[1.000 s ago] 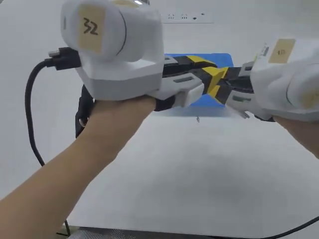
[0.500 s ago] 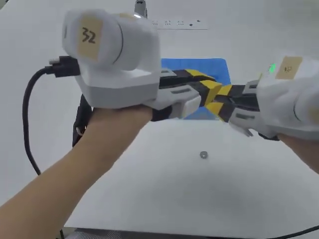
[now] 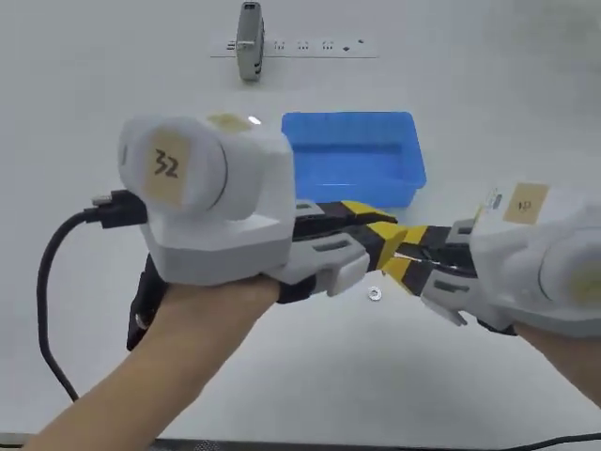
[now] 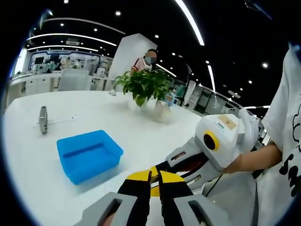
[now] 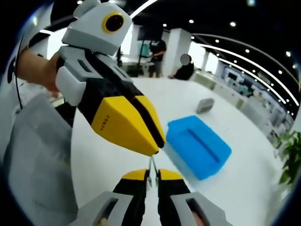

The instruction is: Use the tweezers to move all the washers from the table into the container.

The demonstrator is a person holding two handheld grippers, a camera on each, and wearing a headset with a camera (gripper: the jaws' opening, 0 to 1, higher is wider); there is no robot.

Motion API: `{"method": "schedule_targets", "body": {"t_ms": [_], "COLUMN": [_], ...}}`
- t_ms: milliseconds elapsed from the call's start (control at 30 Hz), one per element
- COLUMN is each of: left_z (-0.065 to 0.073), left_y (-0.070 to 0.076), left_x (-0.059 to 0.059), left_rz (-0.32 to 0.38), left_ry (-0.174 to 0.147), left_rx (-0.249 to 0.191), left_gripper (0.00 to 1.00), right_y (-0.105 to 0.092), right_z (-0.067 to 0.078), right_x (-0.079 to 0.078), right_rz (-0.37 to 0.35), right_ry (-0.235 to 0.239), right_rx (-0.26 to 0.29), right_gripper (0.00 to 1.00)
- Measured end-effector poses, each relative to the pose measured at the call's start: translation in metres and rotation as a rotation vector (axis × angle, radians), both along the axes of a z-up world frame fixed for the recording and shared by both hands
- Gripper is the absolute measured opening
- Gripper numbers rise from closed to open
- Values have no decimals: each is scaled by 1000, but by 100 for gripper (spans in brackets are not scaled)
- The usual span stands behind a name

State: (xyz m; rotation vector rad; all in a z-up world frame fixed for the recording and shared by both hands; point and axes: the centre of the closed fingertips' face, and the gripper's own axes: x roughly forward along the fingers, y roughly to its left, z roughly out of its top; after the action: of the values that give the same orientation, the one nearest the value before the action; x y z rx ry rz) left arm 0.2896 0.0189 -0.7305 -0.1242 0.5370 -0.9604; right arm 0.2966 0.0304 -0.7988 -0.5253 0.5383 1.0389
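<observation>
Tan sticker point(image 3: 167, 166) "32" on left hand-held gripper point(image 4: 155, 178), jaws clenched; right hand-held gripper point(image 5: 151, 178) grasping tweezers point(image 5: 152, 165); washer point(image 3: 375, 294) on table point(image 3: 310, 376).

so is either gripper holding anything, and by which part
The right gripper is shut on the tweezers, whose thin legs poke out between its jaws toward the shut left gripper. Which end it grips cannot be told.
</observation>
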Motion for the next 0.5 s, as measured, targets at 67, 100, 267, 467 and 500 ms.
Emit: {"method": "schedule_targets", "body": {"t_ms": [67, 100, 267, 467, 500], "left_z": [-4, -5, -9, -11, -11], "left_y": [0, 0, 0, 2, 2], "left_x": [-1, -2, -1, 0, 0], "left_rz": [3, 4, 0, 5, 6], "left_ry": [10, 15, 23, 28, 27], "left_rx": [1, 1, 8, 16, 18], "left_gripper": [2, 2, 2, 2, 2], "right_y": [0, 0, 0, 4, 5], "right_z": [-3, -4, -8, -11, -11], "right_x": [-1, -2, -2, -2, -2], "right_rz": [0, -1, -2, 0, 1], "right_ry": [10, 19, 38, 47, 48], "right_rx": [0, 0, 3, 8, 9], "right_gripper": [4, 4, 4, 4, 5]}}
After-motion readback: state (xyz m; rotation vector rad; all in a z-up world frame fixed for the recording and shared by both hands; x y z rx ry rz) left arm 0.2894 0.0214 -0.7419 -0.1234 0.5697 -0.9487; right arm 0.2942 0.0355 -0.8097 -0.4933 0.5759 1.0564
